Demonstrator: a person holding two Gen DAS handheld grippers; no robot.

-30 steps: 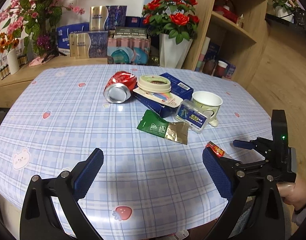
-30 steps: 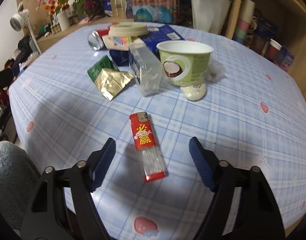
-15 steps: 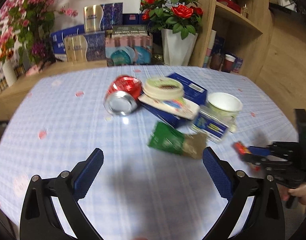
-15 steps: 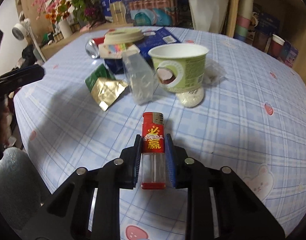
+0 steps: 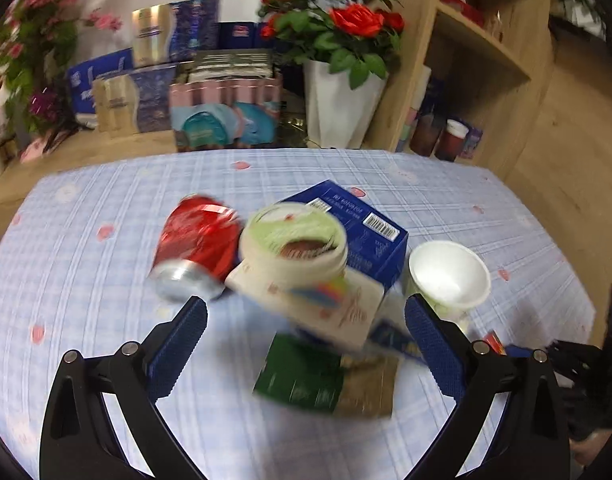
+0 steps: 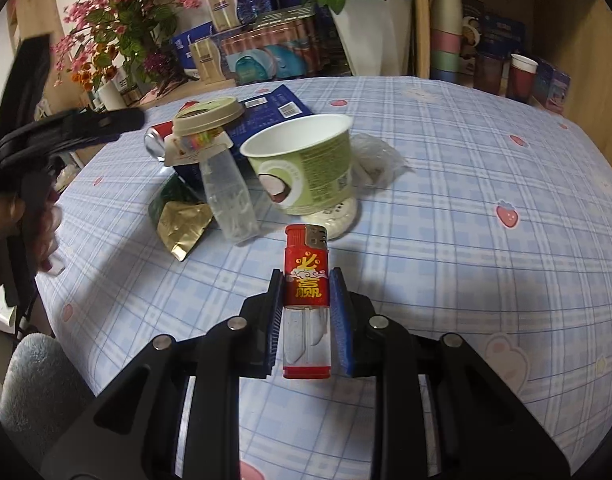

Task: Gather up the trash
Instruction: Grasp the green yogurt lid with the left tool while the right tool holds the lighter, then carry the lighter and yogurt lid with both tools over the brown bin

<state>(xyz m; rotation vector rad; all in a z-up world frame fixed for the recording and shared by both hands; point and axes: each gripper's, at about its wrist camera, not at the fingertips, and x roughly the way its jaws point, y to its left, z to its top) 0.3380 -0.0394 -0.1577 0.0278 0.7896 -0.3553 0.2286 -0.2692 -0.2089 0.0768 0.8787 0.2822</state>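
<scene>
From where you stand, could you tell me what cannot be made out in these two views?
- Left wrist view: the print on the green packet is smeared by motion blur.
- Left wrist view: the lighter is mostly hidden behind the left gripper's fingers.
- Right wrist view: the red can is mostly hidden behind the lidded tub.

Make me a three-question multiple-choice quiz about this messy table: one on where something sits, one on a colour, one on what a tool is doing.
1. Where does the round lid rest?
A. atop the pile on the blue box
B. inside the paper cup
C. on the floor

2. What colour is the crushed can?
A. green
B. red
C. yellow

3. What is the right tool doing?
A. hanging open
B. clamping the lighter
C. gripping the cup

Answers: 1 A, it tops the stack; 2 B, its body is red; 3 B, both pads press the lighter's sides.
</scene>
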